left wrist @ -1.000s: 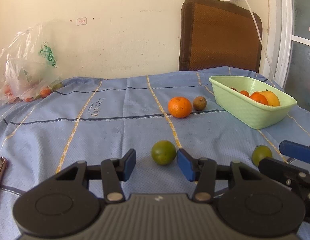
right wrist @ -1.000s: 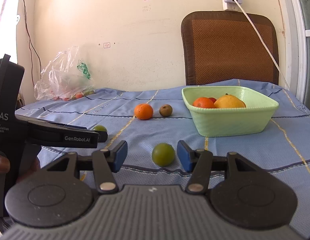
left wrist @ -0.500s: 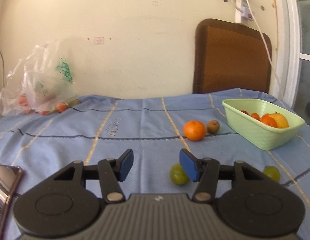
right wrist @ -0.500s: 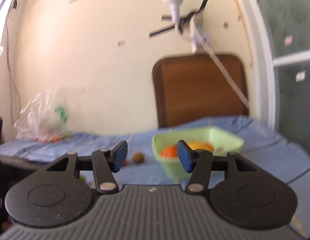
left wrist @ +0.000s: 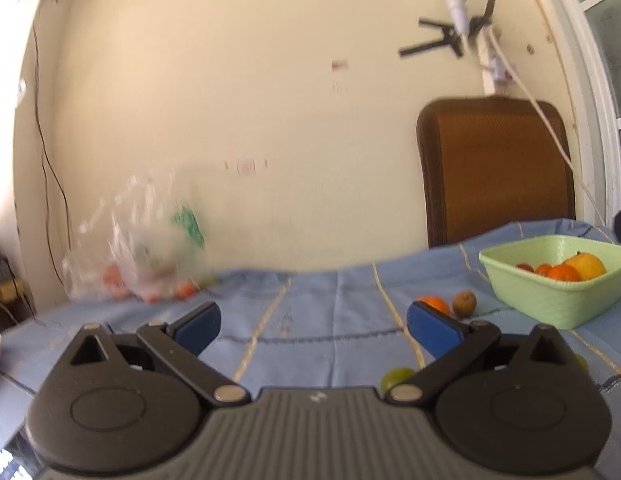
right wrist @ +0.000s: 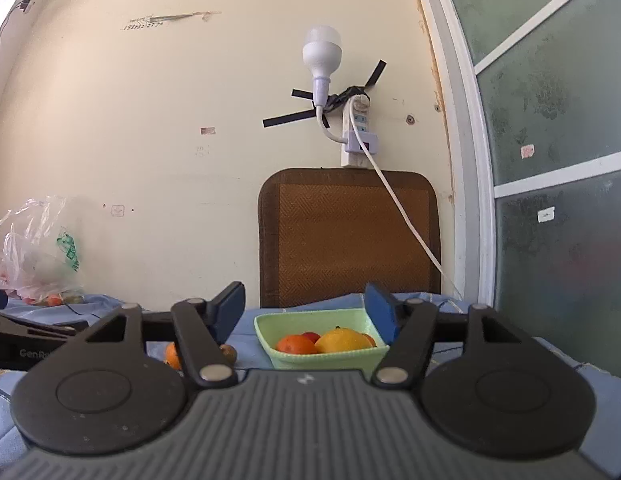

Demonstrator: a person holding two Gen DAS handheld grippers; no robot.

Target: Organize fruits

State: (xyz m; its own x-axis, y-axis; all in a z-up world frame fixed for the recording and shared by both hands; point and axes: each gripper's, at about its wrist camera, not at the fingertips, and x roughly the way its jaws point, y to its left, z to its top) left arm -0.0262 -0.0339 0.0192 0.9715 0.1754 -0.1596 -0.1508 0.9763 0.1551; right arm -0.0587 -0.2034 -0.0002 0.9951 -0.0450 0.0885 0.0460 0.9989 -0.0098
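1. Left wrist view: the left hand-held gripper (left wrist: 313,326) has its jaws opening to their widest, with nothing between the pads, and it looks out level over the blue cloth (left wrist: 318,320).
2. Taking the green basket (left wrist: 550,300) as landmark: it already holds several orange fruits and a yellow one; an orange (left wrist: 432,304) and a brown fruit (left wrist: 464,303) lie on the cloth just left of it, touching or nearly so.
3. A green lime (left wrist: 396,376) lies nearer the camera than the basket, partly hidden behind the left gripper's right finger; a second green fruit (left wrist: 581,362) peeks out further right, below the basket.
4. Right wrist view: the right hand-held gripper (right wrist: 306,312) is also opening, empty, with the basket (right wrist: 270,326) framed between its pads but well beyond them.
5. Step in hand, as I judge it: between picks, both grippers empty and readying for a fresh grasp.
6. Next move probably calls for tipping a gripper down toward a loose fruit, most likely a lime, straddling it, closing gently, then carrying it to the basket.
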